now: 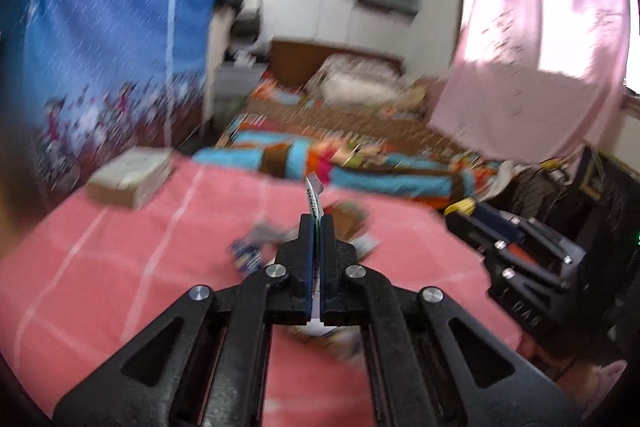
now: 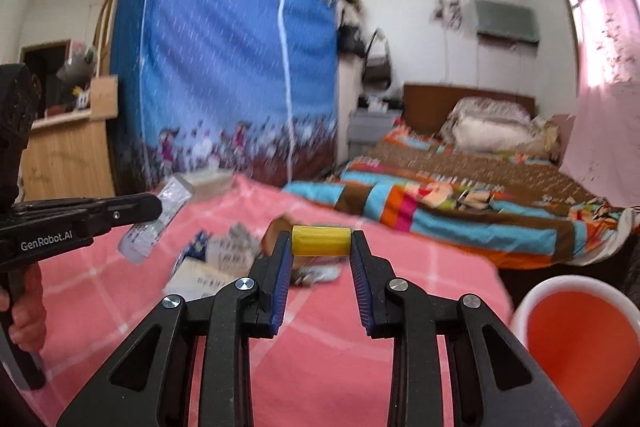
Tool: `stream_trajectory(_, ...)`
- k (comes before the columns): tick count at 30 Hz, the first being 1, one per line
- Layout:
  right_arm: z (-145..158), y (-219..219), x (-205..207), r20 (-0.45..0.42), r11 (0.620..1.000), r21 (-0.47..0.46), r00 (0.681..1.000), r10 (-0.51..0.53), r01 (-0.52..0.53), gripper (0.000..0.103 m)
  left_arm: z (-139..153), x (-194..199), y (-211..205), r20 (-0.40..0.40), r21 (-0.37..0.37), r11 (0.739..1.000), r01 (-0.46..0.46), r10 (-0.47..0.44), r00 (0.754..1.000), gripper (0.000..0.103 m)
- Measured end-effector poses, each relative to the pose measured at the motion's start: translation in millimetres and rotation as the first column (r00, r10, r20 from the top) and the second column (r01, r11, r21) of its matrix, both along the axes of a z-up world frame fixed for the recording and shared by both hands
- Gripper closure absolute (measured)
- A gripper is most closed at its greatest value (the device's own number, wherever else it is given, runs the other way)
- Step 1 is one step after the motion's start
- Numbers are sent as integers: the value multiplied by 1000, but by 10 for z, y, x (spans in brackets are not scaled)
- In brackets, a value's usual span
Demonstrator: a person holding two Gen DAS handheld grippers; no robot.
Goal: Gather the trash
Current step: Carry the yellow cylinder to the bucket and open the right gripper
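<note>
Left gripper (image 1: 316, 223) clenched on flat plastic wrapper (image 1: 313, 193), lifted clear of pink-covered worktop (image 2: 420, 267). Yellow cylinder (image 2: 320, 241) clamped endwise in right gripper (image 2: 320, 247), presumably for bin (image 2: 576, 331) at worktop's right edge.

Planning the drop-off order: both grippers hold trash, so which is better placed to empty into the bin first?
Probably right: the right gripper, shut on the yellow cylinder, has the bin just beside it. The left gripper, holding a wrapper, is farther over.

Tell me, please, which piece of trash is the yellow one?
It is the small yellow cylinder, clamped sideways in the right gripper; the left gripper holds a clear wrapper instead.
</note>
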State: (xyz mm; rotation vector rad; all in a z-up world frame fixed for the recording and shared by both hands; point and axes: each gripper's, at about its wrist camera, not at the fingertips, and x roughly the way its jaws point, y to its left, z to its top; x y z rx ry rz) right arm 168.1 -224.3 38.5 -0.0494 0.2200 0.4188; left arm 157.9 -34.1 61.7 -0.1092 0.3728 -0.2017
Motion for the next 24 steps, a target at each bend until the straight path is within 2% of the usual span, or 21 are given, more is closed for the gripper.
stream_trajectory(4, 177, -354, -146, 99, 992, 82, 989, -108, 100, 76, 212, -25, -371, 134, 2, 994, 107, -106, 985, 98)
stream_trajectory(9, 294, -795, -209, 140, 961, 150, 957, -252, 231, 76, 344, 112, -844, 170, 14, 968, 252, -250, 953, 98)
stream_trajectory(12, 288, -1021, -220, 121, 937, 174, 938, -325, 303, 76, 347, 202, -1082, 153, 7, 947, 322, -319, 935, 98)
stream_trajectory(16, 198, -1312, -182, 60, 900, 187, 910, -411, 394, 76, 309, 344, -1456, 89, -22, 912, 410, -407, 909, 98)
stream_trajectory(24, -47, -1700, -64, -106, 840, 164, 856, -506, 517, 76, 81, 624, -2051, -79, -82, 869, 487, -493, 866, 98)
